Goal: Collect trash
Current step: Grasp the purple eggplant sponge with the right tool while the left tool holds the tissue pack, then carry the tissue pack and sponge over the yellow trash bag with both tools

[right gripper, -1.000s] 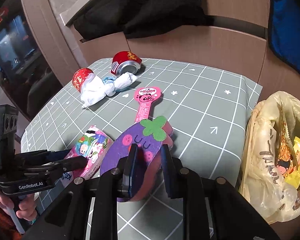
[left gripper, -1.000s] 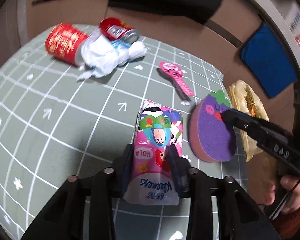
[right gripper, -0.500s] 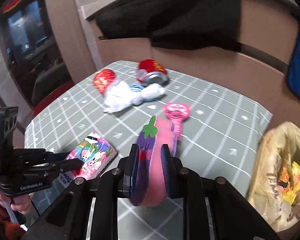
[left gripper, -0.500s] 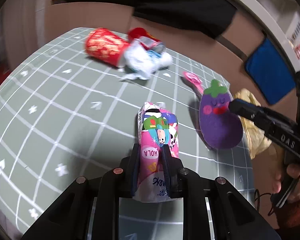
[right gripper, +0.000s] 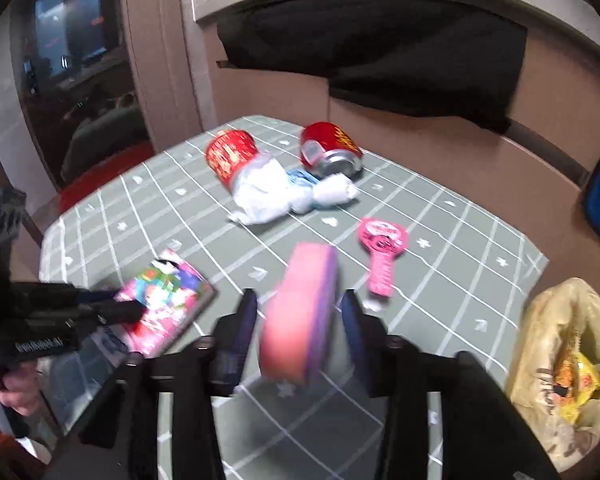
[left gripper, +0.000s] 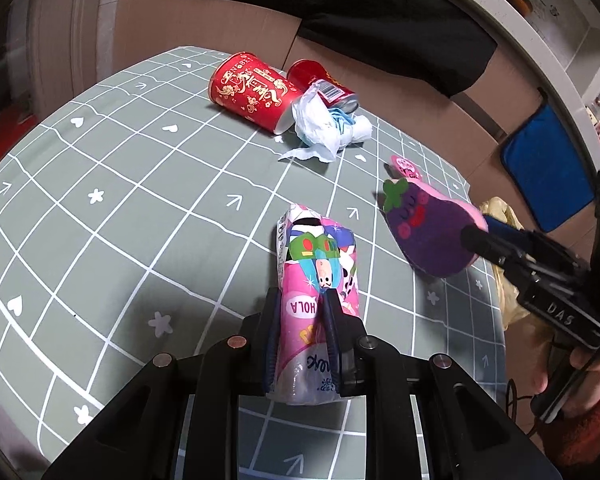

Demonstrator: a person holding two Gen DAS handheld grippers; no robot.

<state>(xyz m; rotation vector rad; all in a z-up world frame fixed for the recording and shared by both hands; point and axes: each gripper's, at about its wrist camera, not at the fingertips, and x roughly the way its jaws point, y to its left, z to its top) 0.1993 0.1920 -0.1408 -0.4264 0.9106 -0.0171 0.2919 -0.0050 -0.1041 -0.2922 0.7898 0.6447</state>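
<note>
My left gripper [left gripper: 302, 300] is shut on a pink cartoon tissue pack [left gripper: 318, 276], held just above the grey-green checked tablecloth [left gripper: 140, 200]. My right gripper [right gripper: 300, 312] stands with its jaws wide apart; the purple and pink eggplant sponge [right gripper: 300, 316] sits blurred between them, touching neither. In the left wrist view the sponge [left gripper: 428, 232] hangs at the right gripper's tip. The tissue pack also shows in the right wrist view [right gripper: 164, 304]. A yellowish plastic trash bag [right gripper: 560, 364] with wrappers inside hangs at the table's right edge.
At the far side lie a red paper cup [left gripper: 248, 92], a red can [left gripper: 324, 84] and crumpled white tissue with a blue mask [left gripper: 324, 128]. A pink paddle-shaped wrapper [right gripper: 382, 256] lies mid-table. A cardboard wall with black cloth stands behind.
My right gripper has opened, letting go of the eggplant sponge, which now blurs loose between its jaws. My left gripper has lifted and pulled back with the tissue pack.
</note>
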